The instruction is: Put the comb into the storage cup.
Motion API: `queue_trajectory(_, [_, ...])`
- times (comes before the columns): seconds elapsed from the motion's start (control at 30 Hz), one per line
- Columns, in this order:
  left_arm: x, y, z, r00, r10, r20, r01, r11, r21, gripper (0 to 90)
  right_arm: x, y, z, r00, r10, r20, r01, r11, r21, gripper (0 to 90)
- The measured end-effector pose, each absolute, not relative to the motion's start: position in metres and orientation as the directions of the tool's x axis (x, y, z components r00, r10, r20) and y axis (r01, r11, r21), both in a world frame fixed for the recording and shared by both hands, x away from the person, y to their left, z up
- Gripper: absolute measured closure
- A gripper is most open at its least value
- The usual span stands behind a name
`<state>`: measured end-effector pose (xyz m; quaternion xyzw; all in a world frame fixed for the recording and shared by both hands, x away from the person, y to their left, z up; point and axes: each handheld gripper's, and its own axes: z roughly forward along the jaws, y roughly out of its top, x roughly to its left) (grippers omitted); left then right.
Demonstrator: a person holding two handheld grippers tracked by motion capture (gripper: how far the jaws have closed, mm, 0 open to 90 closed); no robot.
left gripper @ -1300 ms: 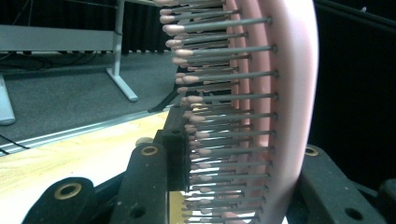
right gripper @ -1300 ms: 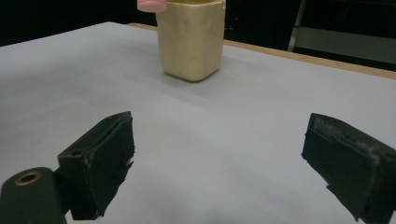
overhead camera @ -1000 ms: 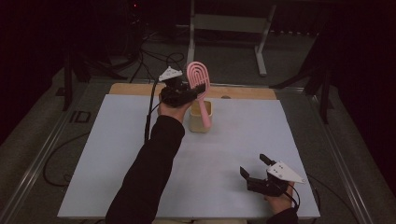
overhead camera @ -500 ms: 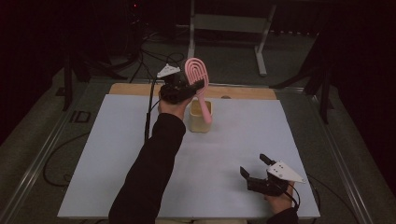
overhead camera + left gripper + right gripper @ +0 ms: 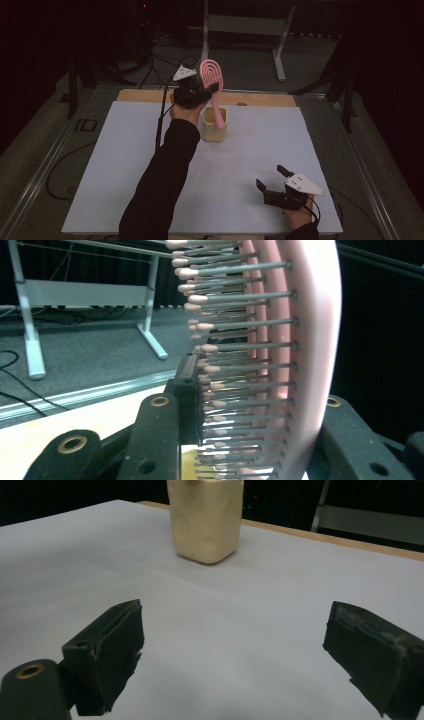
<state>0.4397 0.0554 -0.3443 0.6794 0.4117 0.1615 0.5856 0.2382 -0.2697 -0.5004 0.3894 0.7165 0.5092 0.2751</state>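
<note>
A pink hairbrush [image 5: 211, 75] stands nearly upright at the far middle of the table. My left gripper [image 5: 212, 90] is shut on its head, just above the handle. The handle's lower end reaches into the mouth of a cream cup [image 5: 215, 131] standing on the pale mat. In the left gripper view the bristles and pink back of the hairbrush [image 5: 305, 340] sit between the black jaws of the left gripper [image 5: 262, 390]. My right gripper [image 5: 271, 176] rests open near the front right of the mat. It holds nothing and faces the cream cup [image 5: 206, 520] between the jaws of the right gripper [image 5: 240, 650].
The pale mat [image 5: 110, 170] covers the table, with a wooden strip [image 5: 265, 100] along the far edge. A white metal stand [image 5: 245, 25] sits on the floor beyond it. Cables [image 5: 155, 60] trail at the far left.
The left gripper and the brush have shifted slightly up and to the left above the cup. The right gripper has stayed in place.
</note>
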Motion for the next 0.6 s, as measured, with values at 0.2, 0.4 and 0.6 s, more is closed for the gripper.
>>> queue_trajectory(0.2, [0.4419,0.0543,-0.3456,0.597,0.757,-0.266,0.365,0.039,0.93,64.3,0.2384,-0.2701,-0.5003,-0.546,0.838,0.003,0.276,0.177,0.945,9.0])
queue_trajectory(0.4, [0.4432,0.0508,-0.3464,0.594,0.759,-0.267,0.36,0.046,0.932,64.3,0.2384,-0.2702,-0.5004,-0.545,0.838,0.004,0.278,0.176,0.944,9.0])
queue_trajectory(0.6, [0.4475,0.0483,-0.347,0.589,0.771,-0.241,0.353,0.023,0.935,64.3,0.2385,-0.2707,-0.5002,-0.543,0.84,0.007,0.278,0.173,0.945,9.0])
